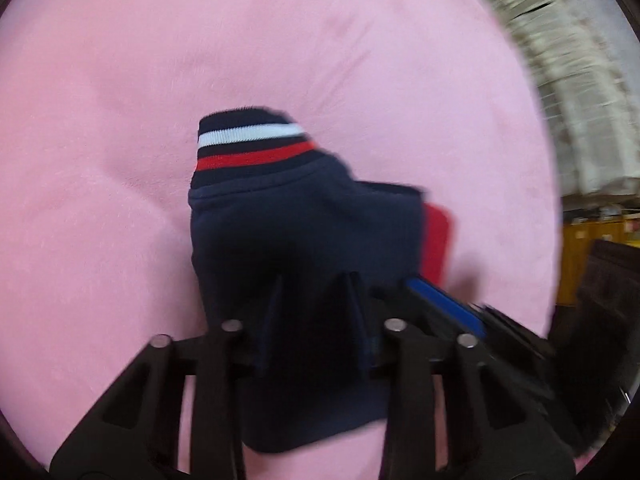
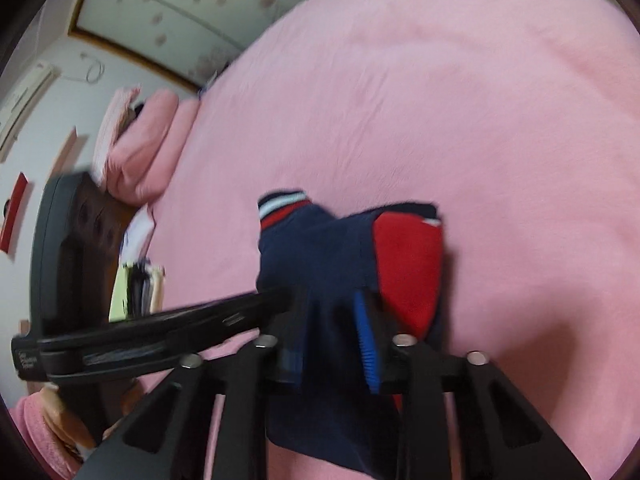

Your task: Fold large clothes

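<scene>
A navy garment [image 1: 304,220] with a white-and-red striped cuff [image 1: 248,148] and a red panel [image 1: 438,240] is bunched up over the pink bed cover [image 1: 160,60]. My left gripper [image 1: 314,284] is shut on a fold of the navy cloth, which fills the gap between its fingers. Close on its right, the blue pad of my right gripper [image 1: 440,300] shows. In the right wrist view, my right gripper [image 2: 332,308] is shut on the same garment [image 2: 320,248] beside the red panel [image 2: 408,264]. The left gripper [image 2: 286,294] reaches in from the left, tips at the cloth.
Pink pillows [image 2: 144,148] and a dark headboard [image 2: 92,220] lie at the left end of the bed [image 2: 480,100]. A stack of papers [image 2: 138,284] sits beside it. A pale woven surface [image 1: 560,80] and yellow furniture [image 1: 580,248] lie past the bed's right edge.
</scene>
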Motion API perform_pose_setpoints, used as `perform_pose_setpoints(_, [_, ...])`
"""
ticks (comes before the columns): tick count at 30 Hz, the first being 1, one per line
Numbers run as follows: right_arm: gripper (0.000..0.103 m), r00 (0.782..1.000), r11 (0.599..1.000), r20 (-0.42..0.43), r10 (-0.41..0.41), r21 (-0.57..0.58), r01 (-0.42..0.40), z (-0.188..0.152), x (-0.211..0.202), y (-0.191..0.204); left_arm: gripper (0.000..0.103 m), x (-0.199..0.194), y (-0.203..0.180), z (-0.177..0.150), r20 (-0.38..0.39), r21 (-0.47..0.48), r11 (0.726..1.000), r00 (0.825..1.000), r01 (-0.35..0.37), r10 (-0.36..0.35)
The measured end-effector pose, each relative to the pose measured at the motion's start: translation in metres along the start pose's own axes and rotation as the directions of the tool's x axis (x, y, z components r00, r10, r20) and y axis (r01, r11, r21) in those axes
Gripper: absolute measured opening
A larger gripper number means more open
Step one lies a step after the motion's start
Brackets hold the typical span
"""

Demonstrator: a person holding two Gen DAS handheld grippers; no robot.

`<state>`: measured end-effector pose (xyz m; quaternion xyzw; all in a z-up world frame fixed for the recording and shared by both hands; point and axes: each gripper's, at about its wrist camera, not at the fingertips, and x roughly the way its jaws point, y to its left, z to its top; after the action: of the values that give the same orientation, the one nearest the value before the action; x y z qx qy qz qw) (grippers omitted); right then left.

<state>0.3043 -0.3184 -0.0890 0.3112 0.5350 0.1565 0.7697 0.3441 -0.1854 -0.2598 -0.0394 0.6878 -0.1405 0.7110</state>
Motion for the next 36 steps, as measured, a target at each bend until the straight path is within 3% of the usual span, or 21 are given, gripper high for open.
perform_pose_setpoints(1, [0.020, 1.000, 1.000, -0.027, -0.006, -0.009, 0.006, 0.001, 0.009, 0.000, 0.006, 0.010, 0.005, 0.006, -0.015, 0.002, 0.999, 0.999, -0.042, 0.042])
perform_pose_setpoints(2, [0.017, 0.998, 0.999, -0.051, -0.040, -0.030, 0.039, -0.002, 0.017, 0.001, 0.002, 0.015, 0.012, 0.010, -0.024, -0.015, 0.998, 0.998, -0.058, 0.058])
perform_pose_setpoints(4, [0.002, 0.984, 0.985, -0.073, -0.162, -0.076, 0.156, -0.001, 0.031, -0.001, 0.002, 0.018, 0.024, 0.015, -0.031, -0.075, 0.997, 0.999, -0.009, 0.007])
perform_pose_setpoints(5, [0.002, 0.963, 0.963, -0.059, -0.262, -0.080, 0.257, -0.002, 0.031, -0.005, 0.002, 0.017, 0.027, 0.016, -0.029, -0.101, 0.995, 1.000, 0.004, -0.007])
perform_pose_setpoints(7, [0.002, 0.931, 0.931, -0.020, -0.364, -0.012, 0.364, -0.004, 0.022, -0.015, 0.002, 0.012, 0.027, 0.014, -0.015, -0.126, 0.992, 1.000, -0.015, 0.013])
perform_pose_setpoints(8, [0.002, 0.929, 0.927, -0.002, -0.370, 0.064, 0.370, -0.006, 0.013, -0.024, 0.002, 0.005, 0.024, 0.011, 0.007, -0.137, 0.990, 1.000, -0.022, 0.023])
perform_pose_setpoints(11, [0.002, 0.969, 0.955, 0.044, -0.241, 0.188, 0.229, -0.015, -0.008, -0.038, 0.002, -0.013, 0.019, -0.006, 0.062, -0.153, 0.988, 0.998, 0.014, -0.005])
perform_pose_setpoints(14, [0.002, 0.993, 0.987, 0.082, -0.085, 0.144, 0.072, -0.027, -0.021, -0.027, 0.002, -0.015, 0.019, -0.030, 0.054, -0.185, 0.978, 0.995, 0.092, -0.083])
perform_pose_setpoints(17, [0.002, 0.996, 0.995, -0.010, 0.086, 0.054, -0.086, -0.043, -0.012, -0.005, 0.002, -0.004, 0.015, -0.059, 0.009, -0.194, 0.979, 0.998, 0.063, -0.062])
perform_pose_setpoints(18, [0.002, 0.996, 0.997, -0.051, 0.076, 0.012, -0.076, -0.050, -0.006, 0.001, 0.002, -0.005, 0.015, -0.065, 0.014, -0.184, 0.982, 0.999, 0.033, -0.031])
perform_pose_setpoints(21, [0.002, 0.983, 0.992, -0.132, -0.126, -0.022, 0.124, -0.071, 0.008, -0.005, 0.002, -0.012, 0.014, -0.079, 0.023, -0.218, 0.976, 1.000, 0.014, -0.009])
perform_pose_setpoints(24, [0.002, 0.982, 0.981, -0.087, -0.170, 0.076, 0.177, -0.083, -0.004, -0.018, 0.002, -0.015, 0.013, -0.096, 0.004, -0.240, 0.964, 0.993, -0.117, 0.122])
perform_pose_setpoints(26, [0.015, 0.969, 0.966, -0.043, -0.241, 0.090, 0.244, -0.088, -0.022, -0.018, 0.002, -0.019, 0.015, -0.106, -0.005, -0.240, 0.955, 0.984, -0.176, 0.180])
perform_pose_setpoints(30, [0.040, 0.970, 0.968, -0.048, -0.237, 0.072, 0.240, -0.099, -0.041, -0.011, 0.012, -0.030, 0.014, -0.121, -0.006, -0.236, 0.951, 0.979, -0.199, 0.204])
perform_pose_setpoints(32, [0.047, 0.966, 0.967, -0.057, -0.251, 0.031, 0.253, -0.107, -0.067, -0.005, 0.028, -0.037, 0.010, -0.119, 0.018, -0.218, 0.955, 0.977, -0.203, 0.212])
perform_pose_setpoints(34, [0.069, 0.956, 0.958, -0.065, -0.285, -0.001, 0.285, -0.114, -0.073, 0.000, 0.059, -0.046, 0.003, -0.123, 0.044, -0.201, 0.960, 0.977, -0.195, 0.208])
perform_pose_setpoints(36, [0.080, 0.947, 0.949, -0.058, -0.316, -0.010, 0.316, -0.121, -0.088, 0.008, 0.064, -0.058, 0.005, -0.130, 0.067, -0.195, 0.962, 0.976, -0.189, 0.205])
